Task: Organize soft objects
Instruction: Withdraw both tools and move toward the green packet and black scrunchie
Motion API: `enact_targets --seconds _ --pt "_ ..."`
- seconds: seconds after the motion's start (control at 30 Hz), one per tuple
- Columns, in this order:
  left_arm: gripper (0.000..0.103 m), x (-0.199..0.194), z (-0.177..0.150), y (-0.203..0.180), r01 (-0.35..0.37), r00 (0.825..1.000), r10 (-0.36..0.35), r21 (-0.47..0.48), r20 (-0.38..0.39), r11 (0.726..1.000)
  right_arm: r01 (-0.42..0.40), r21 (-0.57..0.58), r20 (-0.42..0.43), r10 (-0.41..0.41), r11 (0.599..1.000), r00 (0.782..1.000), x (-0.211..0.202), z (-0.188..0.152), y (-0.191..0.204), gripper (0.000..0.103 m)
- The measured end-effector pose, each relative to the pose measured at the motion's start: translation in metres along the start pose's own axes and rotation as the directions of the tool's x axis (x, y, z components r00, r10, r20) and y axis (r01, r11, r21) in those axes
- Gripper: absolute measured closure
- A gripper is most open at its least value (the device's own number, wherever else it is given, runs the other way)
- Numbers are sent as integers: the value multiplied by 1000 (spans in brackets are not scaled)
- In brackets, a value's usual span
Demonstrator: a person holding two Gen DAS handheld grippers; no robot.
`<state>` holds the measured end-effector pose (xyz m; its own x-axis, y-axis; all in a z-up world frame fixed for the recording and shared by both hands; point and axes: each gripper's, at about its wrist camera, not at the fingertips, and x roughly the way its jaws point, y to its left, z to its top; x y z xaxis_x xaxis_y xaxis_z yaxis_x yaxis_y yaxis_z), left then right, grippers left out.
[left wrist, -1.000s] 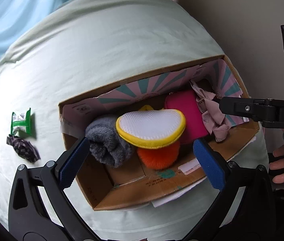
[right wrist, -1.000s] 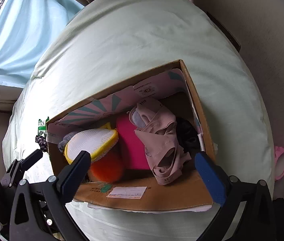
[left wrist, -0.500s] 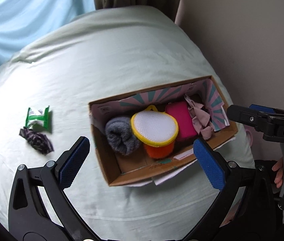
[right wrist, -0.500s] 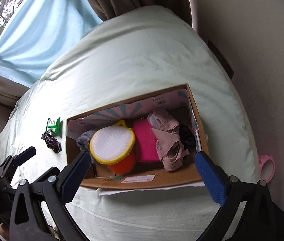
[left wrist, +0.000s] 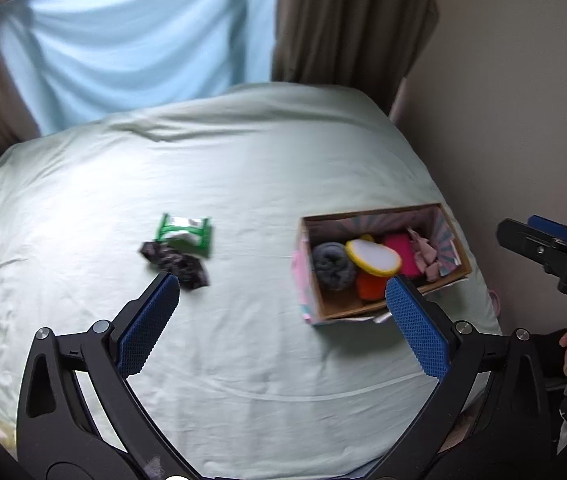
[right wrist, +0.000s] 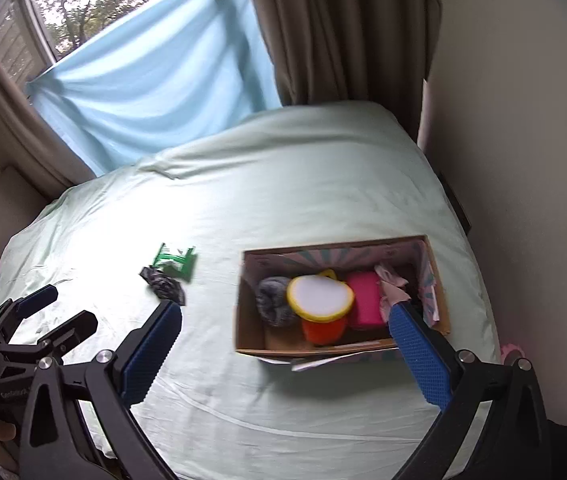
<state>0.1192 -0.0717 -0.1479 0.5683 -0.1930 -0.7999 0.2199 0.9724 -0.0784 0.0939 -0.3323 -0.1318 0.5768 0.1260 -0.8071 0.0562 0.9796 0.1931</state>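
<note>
Both grippers, left (left wrist: 282, 312) and right (right wrist: 285, 346), hang wide open, empty, high over the bed (left wrist: 243, 168). Box (left wrist: 383, 304) is packed; dark cloth (left wrist: 175, 265) lies loose, touching the green pack (left wrist: 185, 233). Risk: a pinch snags sheet or pack too.

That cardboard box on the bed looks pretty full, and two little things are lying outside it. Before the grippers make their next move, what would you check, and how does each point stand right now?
1. Left gripper open and empty: ok.
2. Right gripper open and empty: ok.
3. Cardboard box upright on the bed, open side up: ok.
4. Everything inside the box: not ok; the green packet and dark patterned cloth lie on the sheet.
5. Path to those two unobstructed: ok.
6. Room left in the box: cannot tell; bare floor shows only at the near side.
</note>
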Motion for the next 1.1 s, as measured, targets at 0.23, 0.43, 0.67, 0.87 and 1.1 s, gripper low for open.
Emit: enact_targets --seconds 0.23,0.43,0.67,0.87,1.1 --pt "0 -41 -29 79 -60 997 63 -61 40 996 -33 -4 63 33 999 997 -19 -17 67 0" --pt "0 -52 -46 135 -63 996 68 -98 52 993 -16 -29 97 18 999 995 -19 -29 116 0" --pt "0 -37 -48 181 -55 997 61 -101 57 993 -13 -100 116 24 995 993 -1 -21 162 0" --pt "0 0 -35 210 -62 997 68 -122 44 991 -27 -199 97 48 980 994 51 2 195 0" --pt "0 73 -19 229 -52 999 50 -221 -16 974 -99 -295 13 107 950 994 139 38 213 0"
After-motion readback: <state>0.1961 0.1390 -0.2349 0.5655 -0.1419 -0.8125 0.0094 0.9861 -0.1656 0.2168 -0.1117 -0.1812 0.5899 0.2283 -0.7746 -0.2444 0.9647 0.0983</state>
